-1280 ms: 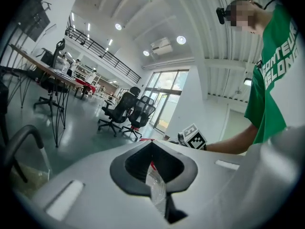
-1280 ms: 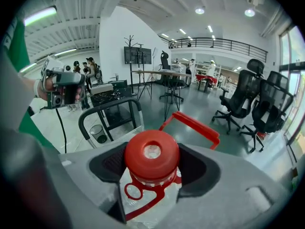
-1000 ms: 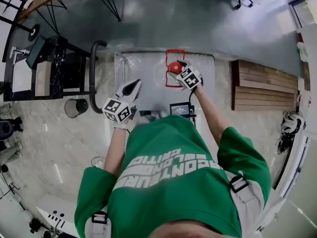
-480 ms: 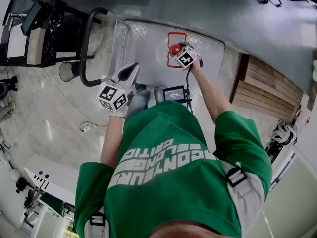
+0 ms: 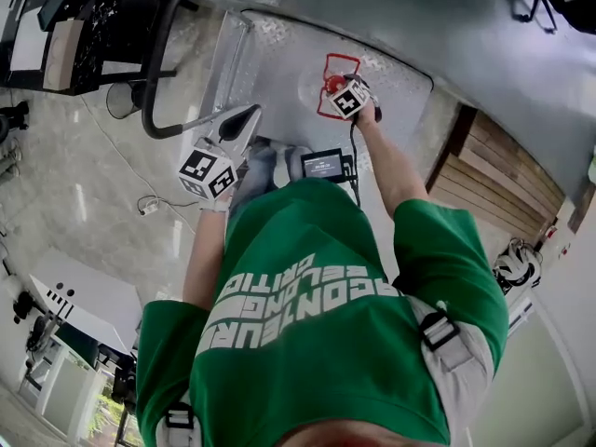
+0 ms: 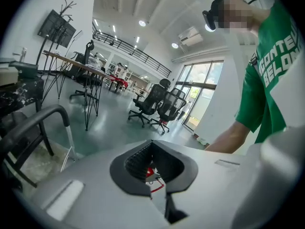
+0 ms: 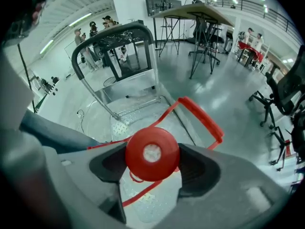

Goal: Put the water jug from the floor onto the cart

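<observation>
Looking steeply down from the head camera, I see a person in a green shirt standing at the near edge of a cart. The cart has a grey, diamond-patterned metal deck. A black push handle curves up at its left end.

The right gripper reaches forward over the deck. In its own view, both jaws are closed against the sides of the red cap of the water jug, one pad on each side. The jug's clear body hangs below the cap, and the deck pattern shows through it. A thin red carrying handle loops out from the neck toward the far side. The jug is over the middle of the cart deck. I cannot tell whether its base is resting on the metal.

The left gripper is held lower and nearer the person's body, above the left part of the deck and well apart from the jug. Its jaws are drawn together, with only a small hollow between the ribbed pads, and nothing is held in them.

To the right of the cart, wooden planks lie on the floor. The left gripper view shows black office chairs standing further back in the room.
</observation>
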`<state>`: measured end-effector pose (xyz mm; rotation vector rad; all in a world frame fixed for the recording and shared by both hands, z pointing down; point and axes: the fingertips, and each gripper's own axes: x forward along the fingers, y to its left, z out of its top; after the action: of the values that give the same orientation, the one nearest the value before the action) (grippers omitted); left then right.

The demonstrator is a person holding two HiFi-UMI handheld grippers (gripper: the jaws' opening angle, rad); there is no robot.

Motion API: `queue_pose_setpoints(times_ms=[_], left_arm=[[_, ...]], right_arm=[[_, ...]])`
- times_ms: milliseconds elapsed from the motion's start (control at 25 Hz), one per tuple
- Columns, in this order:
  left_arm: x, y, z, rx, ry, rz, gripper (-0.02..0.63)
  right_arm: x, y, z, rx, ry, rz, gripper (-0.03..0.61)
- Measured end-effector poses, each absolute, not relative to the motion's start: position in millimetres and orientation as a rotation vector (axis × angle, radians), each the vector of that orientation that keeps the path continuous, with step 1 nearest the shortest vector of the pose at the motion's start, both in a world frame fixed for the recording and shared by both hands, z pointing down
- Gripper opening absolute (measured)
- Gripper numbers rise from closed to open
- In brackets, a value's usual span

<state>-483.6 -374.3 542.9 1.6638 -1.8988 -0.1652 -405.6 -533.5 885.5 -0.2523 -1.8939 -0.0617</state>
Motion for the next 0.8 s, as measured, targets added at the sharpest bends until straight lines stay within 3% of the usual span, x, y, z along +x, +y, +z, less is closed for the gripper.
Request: queue_pose_setpoints(times_ms=[520, 800], left_arm=[[-481, -386, 538, 1.714, -1.869, -0.129, 0.009], [-482, -388, 525, 1.806, -1.840, -0.130, 0.009]], right_arm=[[-377, -521, 896, -0.282, -1.819, -0.098, 0.301], [-381, -541, 846, -0.132, -1.922, -0.051, 0.299]])
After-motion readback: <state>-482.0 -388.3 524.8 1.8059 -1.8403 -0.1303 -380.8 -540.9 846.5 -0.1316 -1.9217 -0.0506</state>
